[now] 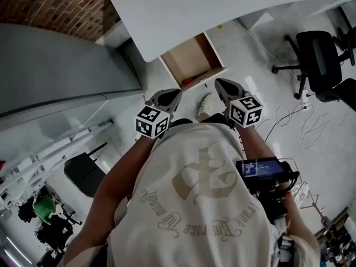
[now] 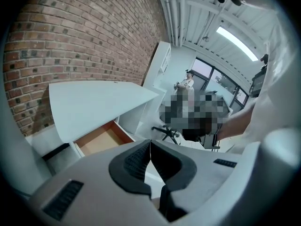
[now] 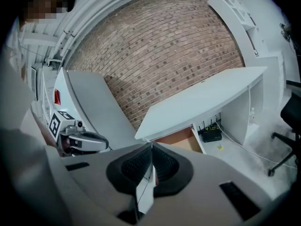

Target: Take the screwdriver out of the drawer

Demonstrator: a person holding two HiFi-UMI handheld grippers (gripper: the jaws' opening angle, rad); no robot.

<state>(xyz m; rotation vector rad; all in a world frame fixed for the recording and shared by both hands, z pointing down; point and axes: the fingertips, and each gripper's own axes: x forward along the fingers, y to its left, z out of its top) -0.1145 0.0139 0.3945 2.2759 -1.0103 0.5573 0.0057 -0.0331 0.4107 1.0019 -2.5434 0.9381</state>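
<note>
Pulled open beneath the white table [image 1: 211, 10], upper centre of the head view: drawer [image 1: 192, 54], pale wood inside; lying in it along its lower edge, close to the front panel, screwdriver [image 1: 194, 78] with a red handle, shaft pointing up and to the right; too small to tell more of it.

Just below the drawer in the same view, side by side: left hand-held gripper [image 1: 176, 93] and right hand-held gripper [image 1: 219, 83], both pointing toward the drawer front, apart from it and from the screwdriver; jaws of each pressed together tip to tip, nothing between them, plain in each gripper view; a marker cube [image 1: 152, 121] at the near end of the left one, another at the near end of the right.

Underfoot, pale floor [image 1: 261, 77]; a light shoe [image 1: 208, 105] between the two grippers; loose white cables [image 1: 303, 121] at right; a black office chair [image 1: 320, 54] at the right edge.

At upper left, brick wall [image 1: 50, 4] behind the table; below it a broad grey panel [image 1: 55, 71]; in the right gripper view, a small black router [image 3: 211, 134] on the floor under the table.
</note>
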